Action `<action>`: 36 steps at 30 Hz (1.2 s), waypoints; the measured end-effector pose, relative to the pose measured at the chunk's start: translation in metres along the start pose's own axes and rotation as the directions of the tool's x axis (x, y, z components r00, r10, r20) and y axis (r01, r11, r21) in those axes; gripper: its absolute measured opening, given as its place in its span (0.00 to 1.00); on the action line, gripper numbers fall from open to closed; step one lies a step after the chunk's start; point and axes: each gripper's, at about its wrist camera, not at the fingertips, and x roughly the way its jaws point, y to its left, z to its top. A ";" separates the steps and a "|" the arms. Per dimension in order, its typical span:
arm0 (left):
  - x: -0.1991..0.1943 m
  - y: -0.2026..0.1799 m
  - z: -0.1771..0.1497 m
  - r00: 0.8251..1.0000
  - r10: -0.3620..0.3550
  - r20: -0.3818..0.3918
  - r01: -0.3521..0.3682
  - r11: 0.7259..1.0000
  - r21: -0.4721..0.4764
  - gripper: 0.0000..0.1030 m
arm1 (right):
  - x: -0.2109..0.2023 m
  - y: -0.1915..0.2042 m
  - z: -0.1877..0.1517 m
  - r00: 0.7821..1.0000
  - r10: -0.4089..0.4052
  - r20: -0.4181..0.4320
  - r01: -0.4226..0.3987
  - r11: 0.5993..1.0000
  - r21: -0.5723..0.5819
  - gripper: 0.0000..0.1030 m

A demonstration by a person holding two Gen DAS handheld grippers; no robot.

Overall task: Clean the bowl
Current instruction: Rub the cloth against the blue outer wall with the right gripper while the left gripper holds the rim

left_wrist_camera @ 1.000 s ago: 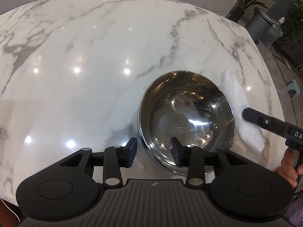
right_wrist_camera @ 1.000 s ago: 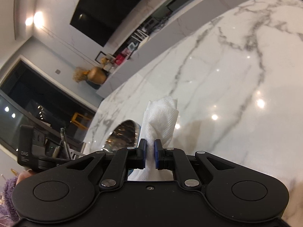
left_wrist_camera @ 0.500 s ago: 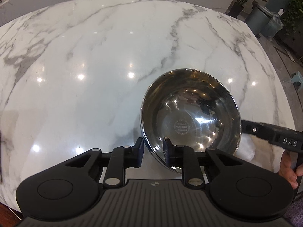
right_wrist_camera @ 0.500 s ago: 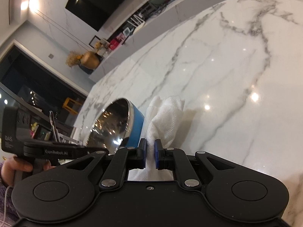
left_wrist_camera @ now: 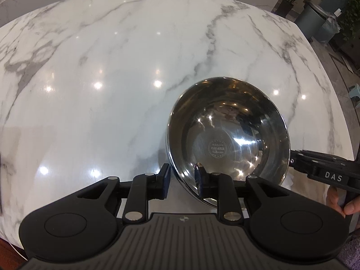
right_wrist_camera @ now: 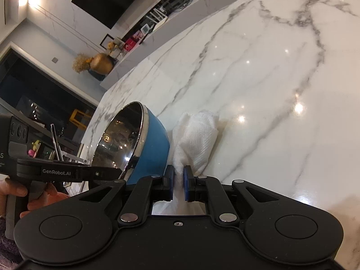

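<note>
On the white marble table (left_wrist_camera: pixel 108 72), toward its right side in the left wrist view, a steel bowl (left_wrist_camera: pixel 227 135) with a blue outside is seen tipped up on its edge, its mirrored inside turned toward the camera. Nothing is seen inside the bowl except a round maker's stamp at its bottom and reflections of the room lights. The near rim of the bowl is straddled by the left gripper (left_wrist_camera: pixel 182 180): one finger is placed outside the wall and the other inside the bowl. Its jaws are opening slightly, with the rim between them; whether the pads press on the wall cannot be told from the pictures. At the right edge of that view the body of the right gripper is seen just beside the bowl, carried by a hand (left_wrist_camera: pixel 337 204). In the right wrist view, the bowl's blue wall (right_wrist_camera: pixel 155 148) is seen at left, tilted, with the left gripper's body and the hand (right_wrist_camera: pixel 33 193) bearing it beside it. Just to the right of the bowl, a bunched white paper towel (right_wrist_camera: pixel 198 137) is clenched at its near end by the right gripper (right_wrist_camera: pixel 178 180), its far end lying on the marble.
</note>
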 end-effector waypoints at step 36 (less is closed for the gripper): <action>0.002 0.003 0.008 1.000 0.015 0.024 -0.016 1.000 0.011 0.19 | 0.004 0.003 0.013 1.000 -0.014 -0.006 0.013 1.000 -0.027 0.08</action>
